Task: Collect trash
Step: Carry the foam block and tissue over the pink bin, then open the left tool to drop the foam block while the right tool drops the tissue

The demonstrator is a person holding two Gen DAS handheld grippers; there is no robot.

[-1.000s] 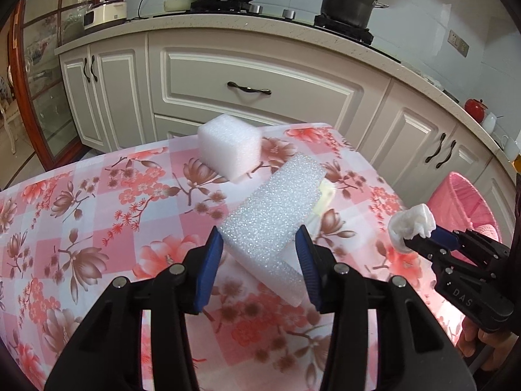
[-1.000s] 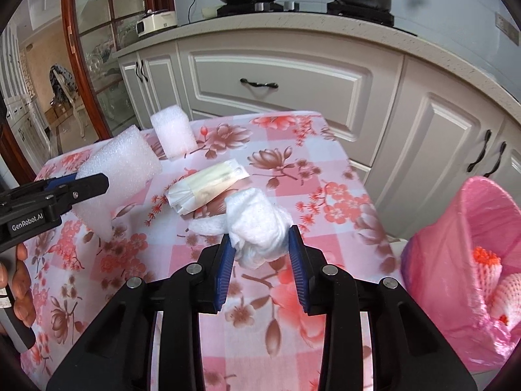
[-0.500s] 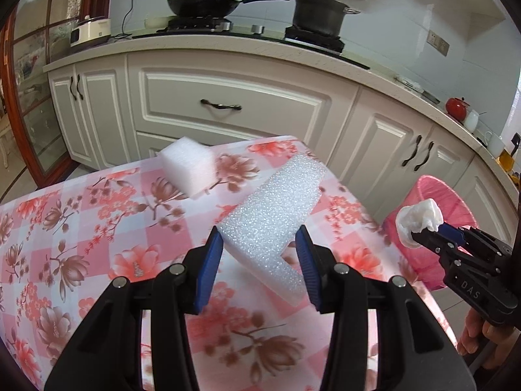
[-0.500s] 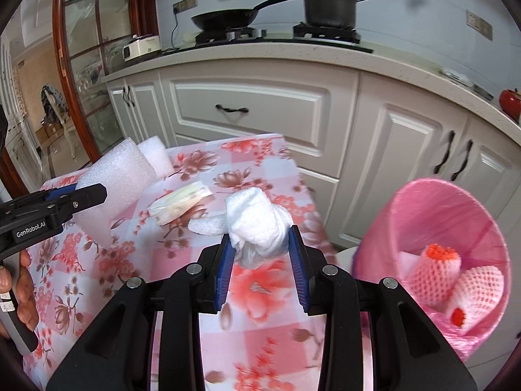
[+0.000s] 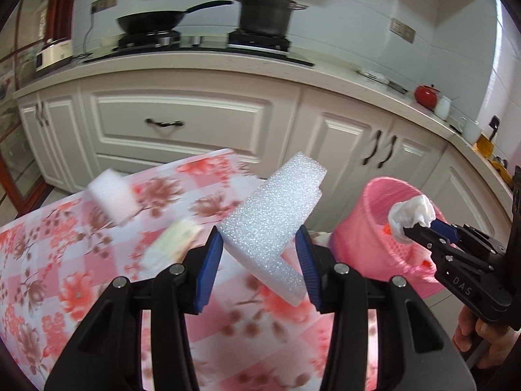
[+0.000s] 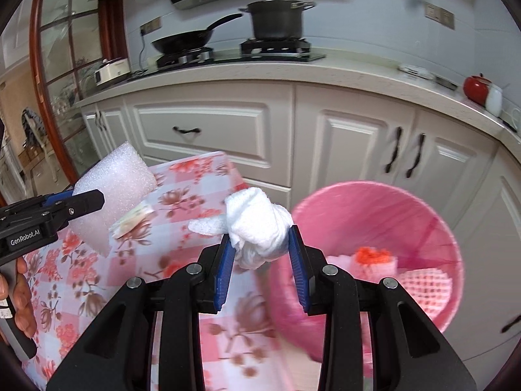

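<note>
My left gripper (image 5: 260,254) is shut on a long white foam slab (image 5: 273,215), held above the right edge of the floral table (image 5: 49,277). My right gripper (image 6: 260,247) is shut on a crumpled white tissue wad (image 6: 257,228), just left of the pink trash bin (image 6: 433,215). In the left wrist view the right gripper (image 5: 420,228) carries the tissue wad (image 5: 412,213) over the bin's rim (image 5: 364,215). The right wrist view shows the left gripper (image 6: 88,200) with the foam slab (image 6: 114,189) at the left. Foam fruit nets (image 6: 423,285) lie inside the bin.
A white foam cube (image 5: 112,197) and a pale wrapper (image 5: 172,244) lie on the table. White kitchen cabinets (image 5: 182,123) stand behind, with a pan (image 5: 153,21) and a pot (image 5: 263,13) on the stove. A person's hand (image 5: 488,339) holds the right gripper.
Both grippers have moved right and upward with their loads, away from the table middle toward the pink bin. The bin now fills more of the right wrist view. Neither grip has changed.
</note>
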